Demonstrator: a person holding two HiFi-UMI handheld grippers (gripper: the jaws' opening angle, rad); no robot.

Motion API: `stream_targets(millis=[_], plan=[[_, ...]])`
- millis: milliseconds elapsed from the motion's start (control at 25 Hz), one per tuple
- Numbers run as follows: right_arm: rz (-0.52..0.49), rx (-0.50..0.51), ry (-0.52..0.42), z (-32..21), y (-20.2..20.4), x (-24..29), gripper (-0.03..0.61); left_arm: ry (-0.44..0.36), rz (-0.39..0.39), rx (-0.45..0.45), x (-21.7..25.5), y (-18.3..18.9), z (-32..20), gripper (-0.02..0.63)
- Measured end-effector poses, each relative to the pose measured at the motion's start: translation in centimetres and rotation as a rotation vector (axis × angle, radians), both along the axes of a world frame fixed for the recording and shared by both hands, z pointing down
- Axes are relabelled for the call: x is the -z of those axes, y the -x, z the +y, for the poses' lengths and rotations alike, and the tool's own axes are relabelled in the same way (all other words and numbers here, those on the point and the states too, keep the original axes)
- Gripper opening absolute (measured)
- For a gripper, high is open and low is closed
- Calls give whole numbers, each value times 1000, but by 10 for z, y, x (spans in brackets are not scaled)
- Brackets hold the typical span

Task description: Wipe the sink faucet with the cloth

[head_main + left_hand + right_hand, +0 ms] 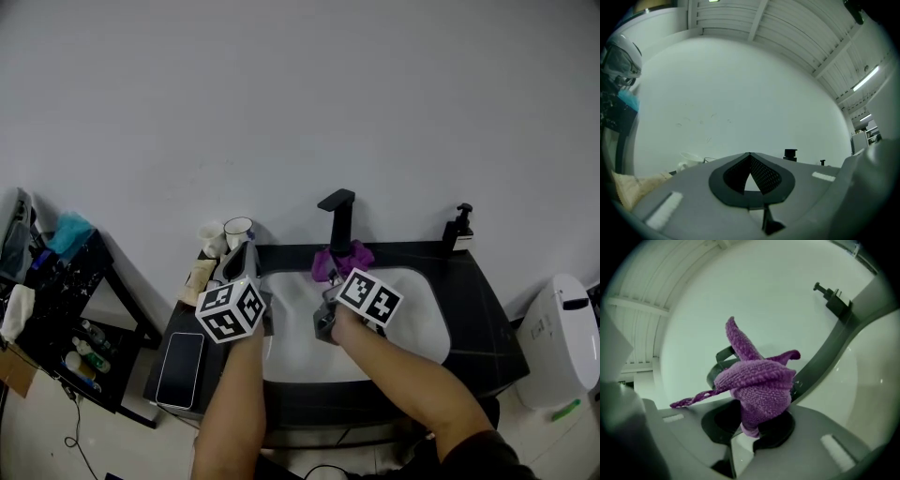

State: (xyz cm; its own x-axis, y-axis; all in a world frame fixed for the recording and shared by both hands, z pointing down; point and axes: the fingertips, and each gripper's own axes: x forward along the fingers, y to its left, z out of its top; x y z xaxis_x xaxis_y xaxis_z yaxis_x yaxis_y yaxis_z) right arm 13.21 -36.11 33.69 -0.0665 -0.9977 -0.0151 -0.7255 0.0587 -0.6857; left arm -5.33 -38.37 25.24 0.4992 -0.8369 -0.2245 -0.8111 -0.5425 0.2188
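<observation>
- The right gripper (pixel 751 426) has its 2 jaws squeezed on a purple knitted cloth (pixel 757 385).
- The cloth is bunched up. 1 end sticks up and a thin end hangs out to the side.
- The cloth is over the back of the white sink (pixel 427 323), right at the foot of the black faucet (pixel 337 217).
- In the right gripper view, the faucet peeks out from behind the cloth.
- The left gripper (pixel 750 155) has its jaws closed, tip to tip. There is nothing between them.
- The left gripper is over the left edge of the sink, well apart from the faucet, with its jaws pointing at the wall.
- A white cup (pixel 238 228) stands on the black counter (pixel 487 323), just past the tip of the left gripper.
- A black soap pump bottle (pixel 459 228) stands at the back right corner of the counter.
- A phone (pixel 181 368) lies flat on a low black table (pixel 157 398), left of the sink.
</observation>
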Motion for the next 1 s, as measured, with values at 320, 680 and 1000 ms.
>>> stream_targets(millis=[320,680,1000], plan=[[255,-46,-89,36,-50,30,55,-8,-44,-6,-6,-5,3,17],[603,-187,-170,49,-142,69,57,-22,-163,-49,-18,-33,4,17],[797,-139,-171,68,-132,63,55,-10,-219,-60,-31,-47,4,17]])
